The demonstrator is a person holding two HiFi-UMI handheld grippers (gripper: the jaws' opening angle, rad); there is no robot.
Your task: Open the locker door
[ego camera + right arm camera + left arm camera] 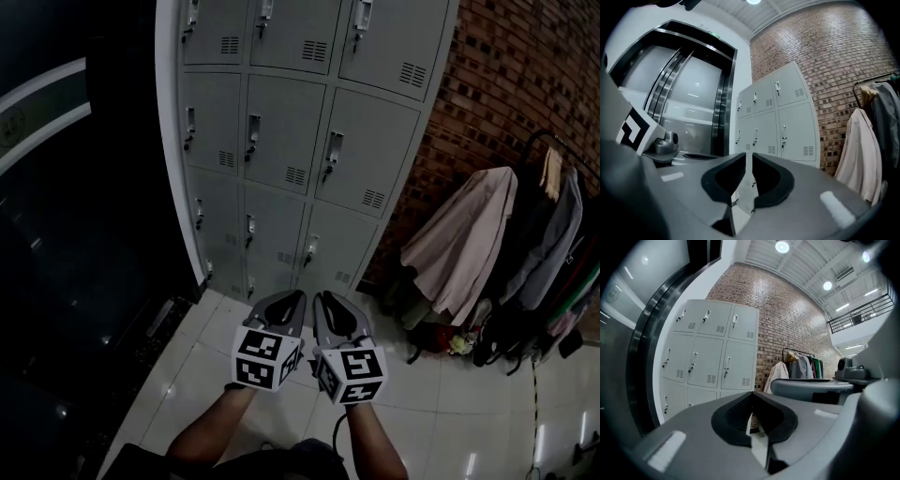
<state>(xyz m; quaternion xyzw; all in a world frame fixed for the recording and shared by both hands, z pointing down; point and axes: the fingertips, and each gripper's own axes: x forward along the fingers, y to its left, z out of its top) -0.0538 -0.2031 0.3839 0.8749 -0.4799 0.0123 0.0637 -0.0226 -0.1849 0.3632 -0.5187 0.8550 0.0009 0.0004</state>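
Grey locker bank (281,141) stands ahead of you against the brick wall (506,84), well apart from both claws. All doors in view are closed, so the task isn't started.

Left claw (298,296) and right claw (321,298) are low in the head view, side by side and nearly touching. Both are clenched with nothing between the jaws; the right one shows only a sliver of gap.

Risks from here:
- The task doesn't say which door. Pick one before you close in or you'll be hunting between handles.
- Both claws are clenched. Arrive at a handle like that and you'll bump it, not take it. Release the working claw on the way in.
- Claws this close together can clash. Lead with one and hold the other back.
- Handles are small and slim, so a shallow or off-centre bite will probably slip off.
- Can't tell if the doors are locked. If one resists, don't yank.
- Handles sit on each door's left edge, so I'd expect a rightward swing. Keep the idle claw out of that arc; the clothes rail (553,150) with its pale coat (464,239) is on that side.

Look of it: flat matt grey metal doors (277,136) in three columns, each with a vertical handle (252,136) and a small vent slot (295,175) at lower right. Floor (187,375) is glossy tile.
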